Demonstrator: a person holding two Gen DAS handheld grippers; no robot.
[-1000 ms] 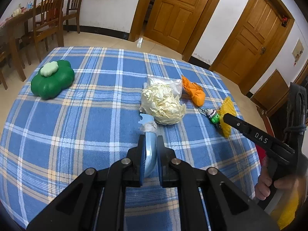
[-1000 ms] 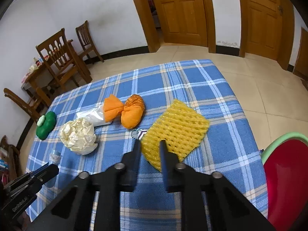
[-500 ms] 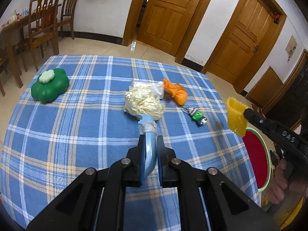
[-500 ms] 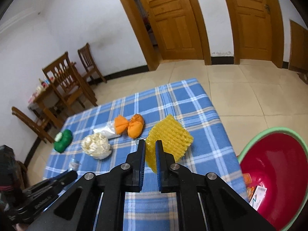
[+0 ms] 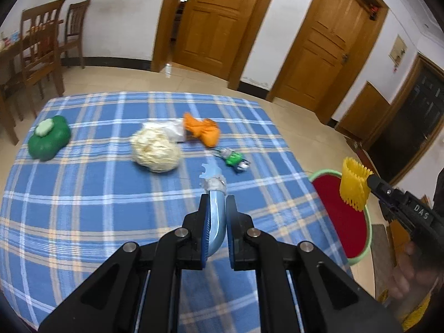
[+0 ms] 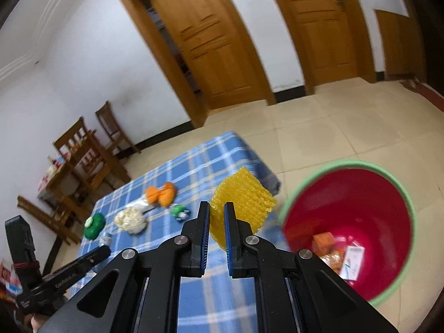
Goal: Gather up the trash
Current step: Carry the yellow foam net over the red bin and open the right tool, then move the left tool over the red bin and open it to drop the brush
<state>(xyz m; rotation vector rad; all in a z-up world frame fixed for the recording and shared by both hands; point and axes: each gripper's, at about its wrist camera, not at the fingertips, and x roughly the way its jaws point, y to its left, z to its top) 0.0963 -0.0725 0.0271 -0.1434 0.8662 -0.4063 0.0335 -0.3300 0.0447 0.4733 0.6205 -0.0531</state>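
My left gripper (image 5: 216, 202) is shut on a crushed pale-blue plastic piece (image 5: 215, 194) and holds it above the blue plaid table (image 5: 83, 194). My right gripper (image 6: 216, 211) is shut on a yellow foam net (image 6: 241, 202) and holds it in the air beside the rim of the red bin with a green rim (image 6: 349, 222), which has some trash at its bottom. In the left wrist view the net (image 5: 353, 184) hangs over the bin (image 5: 337, 222). A crumpled cream paper ball (image 5: 155, 149), a white bag (image 5: 173, 129) and an orange wrapper (image 5: 204, 130) lie on the table.
A green clover-shaped box (image 5: 48, 137) sits at the table's left. A small green toy keychain (image 5: 234, 159) lies near the right edge. Wooden chairs (image 5: 41, 52) stand at the back left, wooden doors (image 5: 219, 19) behind. The bin stands on the tiled floor right of the table.
My right gripper has lifted the yellow net off the table and carried it right, over the red bin. My left gripper has risen with the blue piece still in it.
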